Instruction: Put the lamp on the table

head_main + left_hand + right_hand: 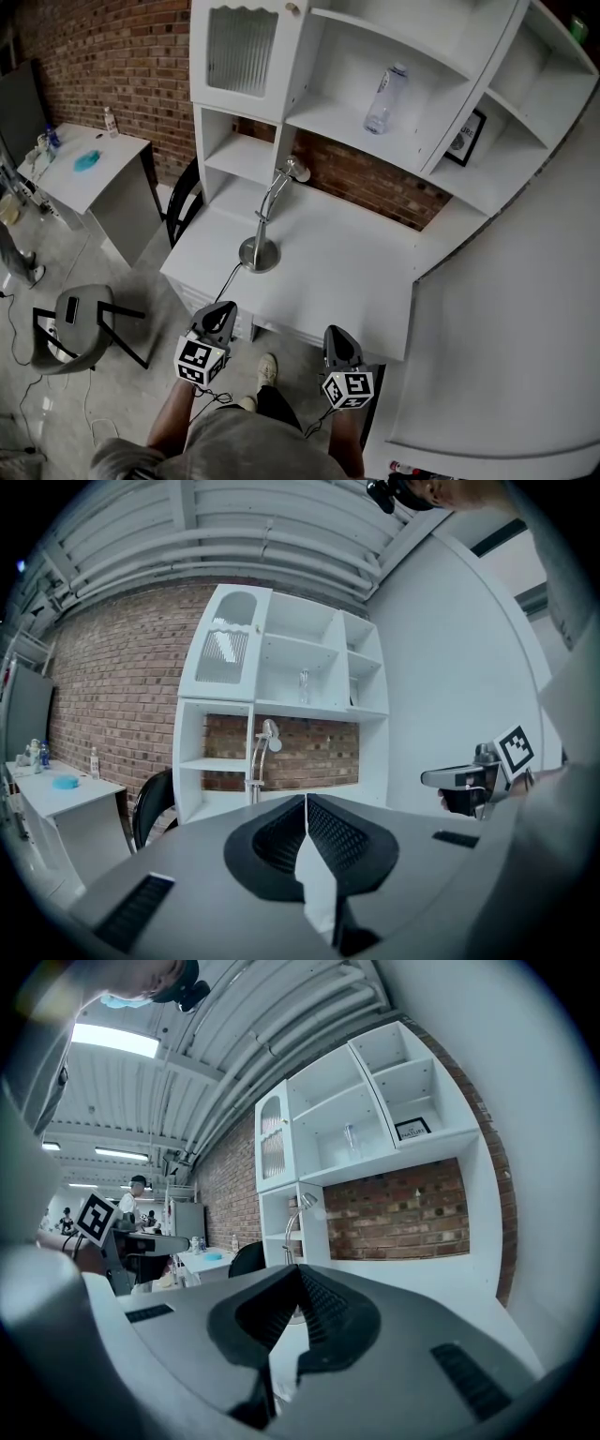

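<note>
The smooth white table (356,272) already carried the lamp (268,214), upright toward its left front. With its round metal base, thin stiff curved neck and small head, the lamp looked bottom-heavy and slippery. The neck just above the base seemed the best hold. The left gripper (221,311) and right gripper (338,337) hovered at the table's front edge, jaws pressed together on nothing.

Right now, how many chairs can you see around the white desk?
2. A black round-backed chair stands at the white desk's left end; a grey-seated chair with black legs stands apart, farther left. Others may be hidden.
</note>
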Action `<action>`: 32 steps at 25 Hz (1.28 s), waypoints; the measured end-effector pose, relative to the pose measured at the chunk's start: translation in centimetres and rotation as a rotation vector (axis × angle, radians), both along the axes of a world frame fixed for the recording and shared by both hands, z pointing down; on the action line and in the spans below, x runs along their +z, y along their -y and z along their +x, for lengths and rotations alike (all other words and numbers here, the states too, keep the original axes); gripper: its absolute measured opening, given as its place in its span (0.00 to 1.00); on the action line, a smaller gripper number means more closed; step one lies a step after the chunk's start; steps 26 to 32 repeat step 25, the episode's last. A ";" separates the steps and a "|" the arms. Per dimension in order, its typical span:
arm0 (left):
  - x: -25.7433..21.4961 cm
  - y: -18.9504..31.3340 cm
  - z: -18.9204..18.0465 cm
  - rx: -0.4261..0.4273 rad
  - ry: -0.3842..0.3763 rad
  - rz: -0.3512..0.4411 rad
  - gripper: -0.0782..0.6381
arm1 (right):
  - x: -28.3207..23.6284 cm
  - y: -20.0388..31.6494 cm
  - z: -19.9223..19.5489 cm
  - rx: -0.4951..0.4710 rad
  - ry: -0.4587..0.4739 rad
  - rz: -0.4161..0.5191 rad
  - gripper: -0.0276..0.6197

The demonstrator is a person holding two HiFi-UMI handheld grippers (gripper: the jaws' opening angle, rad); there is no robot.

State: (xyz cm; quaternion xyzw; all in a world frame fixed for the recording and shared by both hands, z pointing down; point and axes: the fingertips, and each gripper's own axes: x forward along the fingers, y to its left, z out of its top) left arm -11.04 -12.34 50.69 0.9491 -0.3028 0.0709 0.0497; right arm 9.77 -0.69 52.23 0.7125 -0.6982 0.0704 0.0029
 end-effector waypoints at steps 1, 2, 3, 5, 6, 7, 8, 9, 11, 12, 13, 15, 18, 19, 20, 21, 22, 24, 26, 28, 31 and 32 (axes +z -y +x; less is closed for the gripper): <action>0.1 -0.1 0.0 0.001 0.002 -0.002 0.12 | 0.0 -0.1 0.0 0.001 -0.001 0.001 0.08; 0.1 -0.1 0.0 0.001 0.002 -0.002 0.12 | 0.0 -0.1 0.0 0.001 -0.001 0.002 0.08; 0.1 -0.2 0.0 0.001 0.004 -0.002 0.12 | -0.1 -0.1 0.0 0.002 -0.001 0.002 0.08; -0.2 -0.2 -0.2 0.000 0.001 -0.001 0.12 | -0.2 -0.2 -0.2 0.001 0.001 0.004 0.08; -0.3 -0.2 -0.2 -0.002 -0.004 0.003 0.12 | -0.3 -0.2 -0.2 0.000 0.002 0.005 0.08; -0.5 -0.2 -0.3 -0.004 -0.006 0.008 0.12 | -0.4 -0.2 -0.3 -0.001 0.002 0.006 0.08; -0.5 -0.2 -0.3 -0.005 -0.006 0.013 0.12 | -0.4 -0.2 -0.3 -0.004 0.001 0.007 0.08; -0.5 -0.2 -0.2 -0.006 -0.005 0.016 0.12 | -0.3 -0.2 -0.3 -0.007 -0.001 0.008 0.08; -0.4 -0.2 -0.2 -0.009 -0.002 0.014 0.12 | -0.3 -0.2 -0.2 -0.009 -0.005 0.009 0.08; -0.4 -0.2 -0.1 -0.010 0.001 0.011 0.12 | -0.3 -0.2 -0.1 -0.008 -0.006 0.008 0.08; -0.4 -0.2 -0.1 -0.009 0.002 0.009 0.12 | -0.3 -0.2 0.0 -0.007 -0.006 0.008 0.08; -0.5 -0.2 0.0 -0.011 -0.001 0.016 0.12 | -0.3 -0.3 0.2 -0.007 -0.007 0.008 0.08; -0.3 -0.2 0.0 -0.016 0.002 0.015 0.12 | -0.4 -0.2 0.4 -0.008 -0.006 0.009 0.08; -0.3 -0.2 0.1 -0.013 0.002 0.011 0.12 | -0.5 -0.2 0.5 -0.009 -0.006 0.010 0.08; -0.3 -0.3 0.2 -0.007 0.002 0.006 0.12 | -0.6 -0.2 0.5 -0.009 -0.006 0.011 0.08; -0.2 -0.4 0.3 -0.005 0.004 0.001 0.12 | -0.6 -0.1 0.6 -0.010 -0.007 0.013 0.08; -0.1 -0.4 0.3 -0.007 0.006 0.000 0.12 | -0.6 -0.1 0.7 -0.011 -0.007 0.014 0.08; -0.2 -0.3 0.4 -0.015 0.003 0.008 0.12 | -0.6 -0.1 0.7 -0.014 -0.008 0.014 0.08; -0.3 -0.3 0.4 -0.018 0.000 0.013 0.12 | -0.6 -0.1 0.7 -0.016 -0.008 0.014 0.08; -0.3 -0.3 0.4 -0.018 0.000 0.013 0.12 | -0.6 -0.1 0.7 -0.016 -0.008 0.014 0.08; -0.3 -0.3 0.4 -0.018 0.000 0.013 0.12 | -0.6 -0.1 0.7 -0.016 -0.008 0.014 0.08; -0.3 -0.3 0.4 -0.018 0.000 0.013 0.12 | -0.6 -0.1 0.7 -0.016 -0.008 0.014 0.08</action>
